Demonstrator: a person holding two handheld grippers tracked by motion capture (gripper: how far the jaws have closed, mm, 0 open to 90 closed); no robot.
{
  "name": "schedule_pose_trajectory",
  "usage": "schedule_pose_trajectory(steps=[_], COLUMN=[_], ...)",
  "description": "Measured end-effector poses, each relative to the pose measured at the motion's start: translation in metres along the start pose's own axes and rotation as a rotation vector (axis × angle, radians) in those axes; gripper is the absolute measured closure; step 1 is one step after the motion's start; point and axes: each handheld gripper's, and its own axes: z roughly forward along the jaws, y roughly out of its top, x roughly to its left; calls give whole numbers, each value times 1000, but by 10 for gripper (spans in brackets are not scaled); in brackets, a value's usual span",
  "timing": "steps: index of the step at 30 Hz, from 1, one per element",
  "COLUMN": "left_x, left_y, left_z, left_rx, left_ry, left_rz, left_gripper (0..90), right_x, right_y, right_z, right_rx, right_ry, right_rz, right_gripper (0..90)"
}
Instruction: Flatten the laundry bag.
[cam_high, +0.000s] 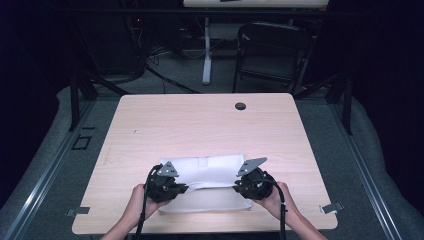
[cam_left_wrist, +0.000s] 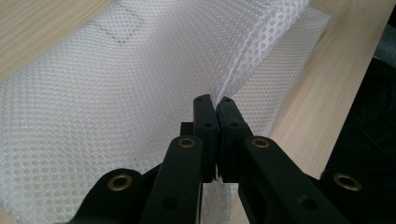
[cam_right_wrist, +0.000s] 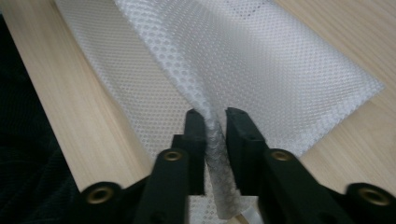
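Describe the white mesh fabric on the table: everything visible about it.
The white mesh fabric is a thin, perforated, rectangular piece with a small stitched patch, lying near the front edge of the wooden table. Its top layer is lifted off the lower one, pinched at each side by the left gripper and right gripper.

Left hand (cam_high: 134, 200): gripping the left gripper (cam_high: 181, 188), jaws pointing inward and pinching tight together. Right hand (cam_high: 274, 196): gripping the right gripper (cam_high: 238, 188), jaws pointing inward, standing nearly closed. Both forearms entering from the bottom edge.
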Motion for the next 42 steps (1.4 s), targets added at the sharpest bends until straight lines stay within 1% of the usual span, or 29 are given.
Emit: schedule_pose_trajectory(steps=[1,2,5,7,8,9,11,13,14,15,16,17,19,20,24,27,28,29,31,32,33,34,35,36,37,38,39,40,42], left_x=[0,0,-2,-3,-3,-2,-3,-5,-5,-7,-10,-11,-14,-14,-14,-14,-14,-14,-12,-10,-8,-7,-5,-4,-4,-5,-6,-7,-9], left_y=[0,0,0,-1,-1,-1,-1,-2,-3,-4,-4,-4,-6,-6,-9,-10,-10,-11,-12,-13,-14,-15,-15,-16,-16,-15,-15,-15,-12], left_z=[0,0,-1,-2,-3,-3,-4,-4,-5,-6,-6,-7,-8,-8,-7,-5,-5,-4,-5,-5,-6,-6,-6,-7,-8,-8,-8,-8,-10], left_rx=[9,9,5,-2,-5,-3,8,7,8,2,-5,-3,-5,-5,0,6,14,14,13,9,4,2,2,0,-3,-8,-11,-10,-4], left_ry=[-4,-8,-18,-20,-22,-26,-42,-34,-46,-30,8,6,29,27,19,37,57,64,99,93,93,104,96,91,97,97,101,104,105], left_rz=[9,9,16,24,23,28,46,45,47,47,41,56,63,60,58,61,69,68,66,65,61,52,47,46,47,57,63,63,55], left_gripper=[888,888,882,875,853,807,665,557,464,356,356,286,237,216,189,203,223,260,375,429,521,521,574,623,694,807,807,871,881], right_x=[0,1,6,7,6,5,3,2,2,1,1,0,0,-1,-3,-6,-7,-7,-9,-9,-10,-10,-10,-10,-10,-10,-10,-10,-10], right_y=[0,0,-1,0,0,1,1,2,2,3,3,4,6,6,10,12,12,12,13,13,14,14,14,14,15,15,16,16,16], right_z=[-1,-1,-6,-7,-9,-10,-11,-12,-13,-14,-14,-14,-14,-14,-15,-17,-17,-18,-18,-18,-19,-19,-19,-20,-20,-20,-19,-19,-19], right_rx=[3,4,33,25,22,21,11,8,0,-5,-5,-4,-10,-18,-18,-32,-35,-37,-43,-47,-49,-49,-55,-48,-43,-42,-41,-41,-47], right_ry=[0,7,20,17,16,14,14,9,11,11,11,12,13,13,7,8,10,8,7,3,2,2,-3,0,-1,-2,-1,-9,-11], right_rz=[3,7,8,15,17,19,29,40,47,54,54,54,69,67,83,93,98,99,100,101,100,100,103,97,95,92,87,83,90], right_gripper=[856,865,876,877,877,877,878,878,878,878,878,879,879,879,879,879,879,879,879,879,879,879,879,879,879,879,878,878,867])
